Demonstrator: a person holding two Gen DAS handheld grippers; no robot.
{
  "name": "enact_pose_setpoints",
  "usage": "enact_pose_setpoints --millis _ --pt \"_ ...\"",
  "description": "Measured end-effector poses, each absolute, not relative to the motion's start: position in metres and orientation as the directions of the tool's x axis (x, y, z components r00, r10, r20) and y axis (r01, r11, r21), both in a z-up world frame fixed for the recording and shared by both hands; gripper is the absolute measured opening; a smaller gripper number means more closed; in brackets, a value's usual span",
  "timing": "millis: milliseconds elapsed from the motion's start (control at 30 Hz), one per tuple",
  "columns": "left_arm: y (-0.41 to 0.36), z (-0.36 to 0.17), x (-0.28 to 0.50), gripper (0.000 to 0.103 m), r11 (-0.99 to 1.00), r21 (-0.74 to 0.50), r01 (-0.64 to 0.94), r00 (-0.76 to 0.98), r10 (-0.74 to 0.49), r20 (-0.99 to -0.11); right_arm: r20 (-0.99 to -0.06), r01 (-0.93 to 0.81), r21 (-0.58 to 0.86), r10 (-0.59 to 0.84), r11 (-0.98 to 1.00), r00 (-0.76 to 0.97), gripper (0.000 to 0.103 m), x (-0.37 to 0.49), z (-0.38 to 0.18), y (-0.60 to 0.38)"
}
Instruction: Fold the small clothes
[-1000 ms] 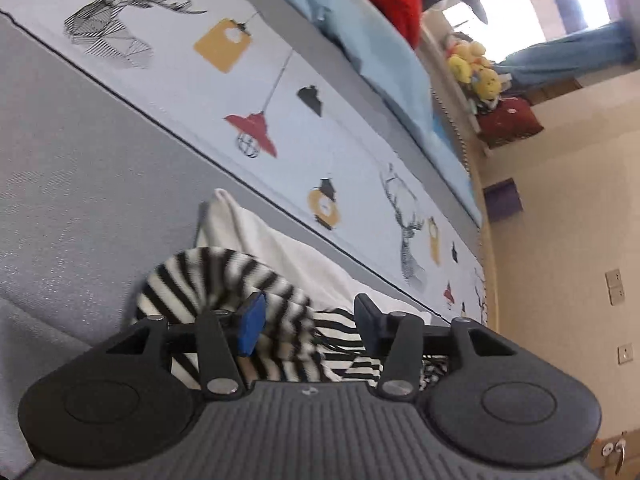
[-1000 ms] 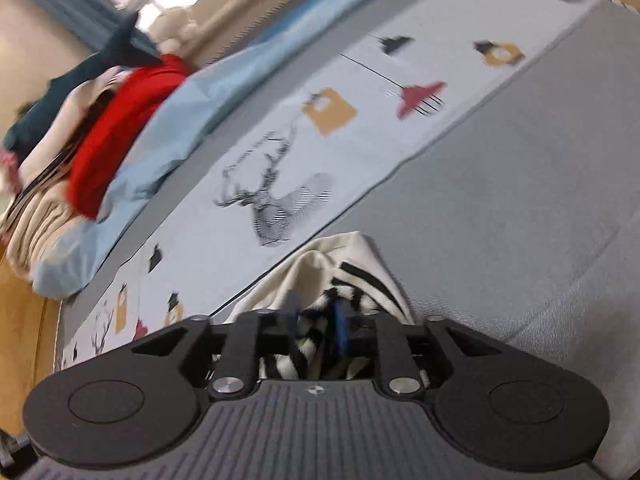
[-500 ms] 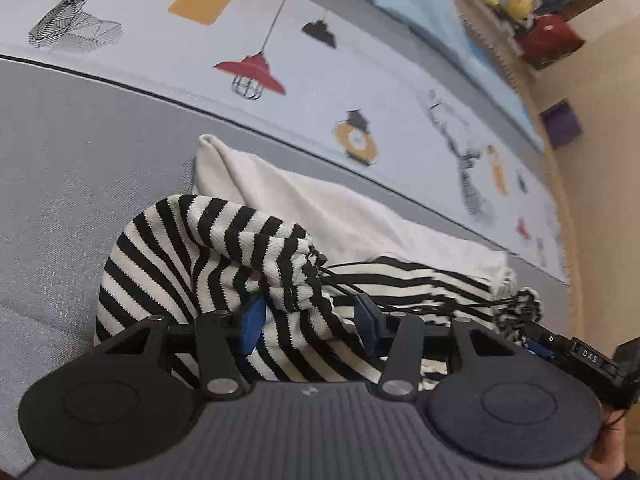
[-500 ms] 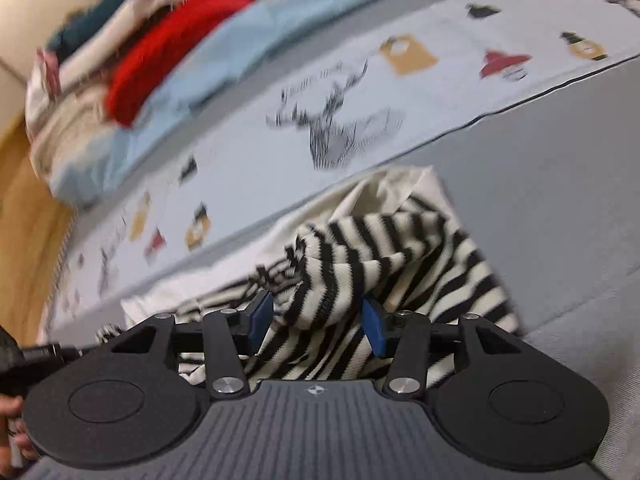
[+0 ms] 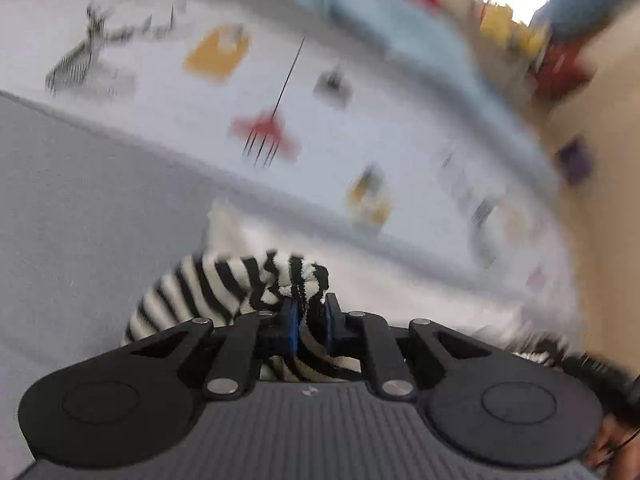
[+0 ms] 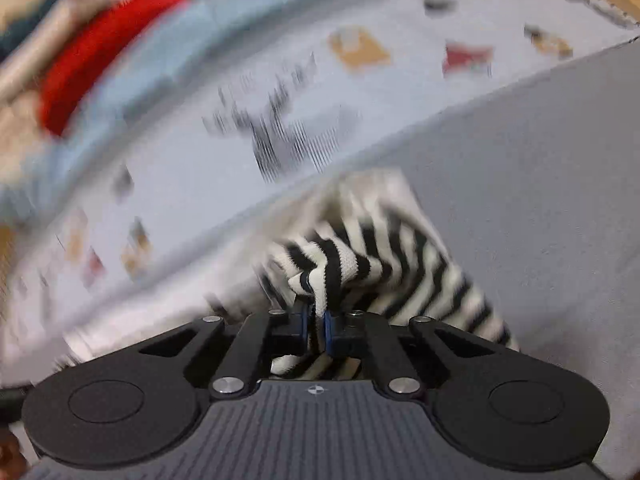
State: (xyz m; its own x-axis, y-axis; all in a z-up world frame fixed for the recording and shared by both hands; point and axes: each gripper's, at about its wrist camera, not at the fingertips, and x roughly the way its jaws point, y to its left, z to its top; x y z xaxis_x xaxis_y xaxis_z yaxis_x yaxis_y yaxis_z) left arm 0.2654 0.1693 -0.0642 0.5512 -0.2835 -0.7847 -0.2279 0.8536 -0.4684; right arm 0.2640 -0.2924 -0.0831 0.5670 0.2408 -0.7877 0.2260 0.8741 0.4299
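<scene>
Both jaws closing: left hand-held gripper (image 5: 308, 322) and right hand-held gripper (image 6: 316, 326) each pinch the black-and-white striped knit garment (image 5: 224, 284), bunched just ahead, ready for folding.

Everything past the tongs is motion-smeared in both views. The printed sheet (image 5: 360, 92) is just streaks, can't really make out the designs. The red pile (image 6: 100, 52) is a blur too. The striped garment (image 6: 400, 256) disappears under each gripper body, so its near edge is hidden.
</scene>
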Motion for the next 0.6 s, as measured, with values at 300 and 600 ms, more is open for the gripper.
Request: enact_pose_setpoints --millis 300,600 --pt "0.172 -0.042 0.289 0.014 0.812 -0.550 -0.195 0.729 -0.255 -0.635 -0.551 0.160 0.593 0.253 0.789 0.795 0.006 0.278 -0.050 -0.310" --pt "0.182 -0.081 0.316 0.038 0.781 -0.546 -0.302 0.639 -0.259 -0.724 -0.591 0.230 0.565 0.194 0.793 0.783 0.015 0.312 -0.076 -0.302"
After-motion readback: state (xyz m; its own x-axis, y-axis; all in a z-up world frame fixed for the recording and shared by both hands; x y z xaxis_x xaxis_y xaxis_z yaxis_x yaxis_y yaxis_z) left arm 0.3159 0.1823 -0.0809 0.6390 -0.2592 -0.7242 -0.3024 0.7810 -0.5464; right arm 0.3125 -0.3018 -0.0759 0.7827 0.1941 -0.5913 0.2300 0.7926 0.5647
